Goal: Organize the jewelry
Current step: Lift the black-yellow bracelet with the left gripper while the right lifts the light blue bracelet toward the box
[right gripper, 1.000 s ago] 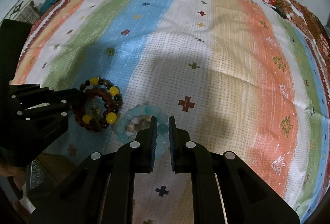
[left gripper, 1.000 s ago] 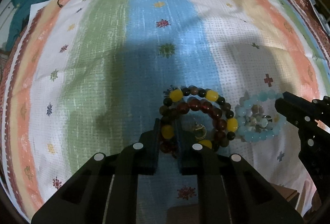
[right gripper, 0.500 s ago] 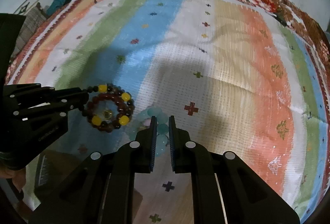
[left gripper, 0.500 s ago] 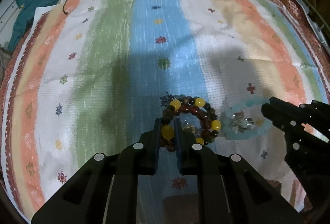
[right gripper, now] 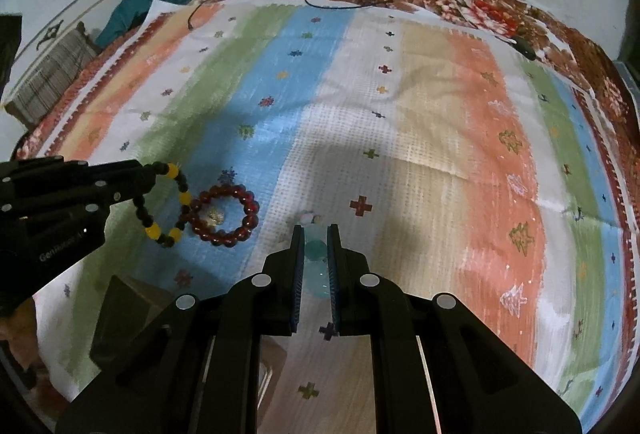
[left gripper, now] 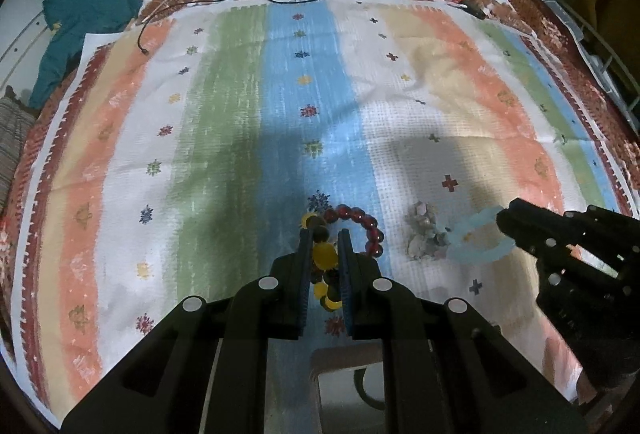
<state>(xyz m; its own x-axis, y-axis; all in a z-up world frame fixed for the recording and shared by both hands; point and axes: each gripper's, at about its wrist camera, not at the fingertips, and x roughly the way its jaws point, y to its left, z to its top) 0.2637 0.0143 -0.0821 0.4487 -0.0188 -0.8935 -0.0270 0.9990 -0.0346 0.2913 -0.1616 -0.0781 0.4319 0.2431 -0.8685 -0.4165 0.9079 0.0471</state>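
Lift both strands slowly and apart so they don't snag the red bead bracelet (right gripper: 224, 215) lying left of centre on the striped cloth (right gripper: 440, 122). The left gripper (left gripper: 323, 254) pinches the dark-and-yellow bracelet (left gripper: 325, 254); the right gripper (right gripper: 316, 250) clamps the pale blue bracelet (right gripper: 316, 248). Both point steeply downward.

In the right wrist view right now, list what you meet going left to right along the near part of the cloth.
left gripper → dark and yellow bead bracelet → red bead bracelet → right gripper pinching the pale blue bracelet.
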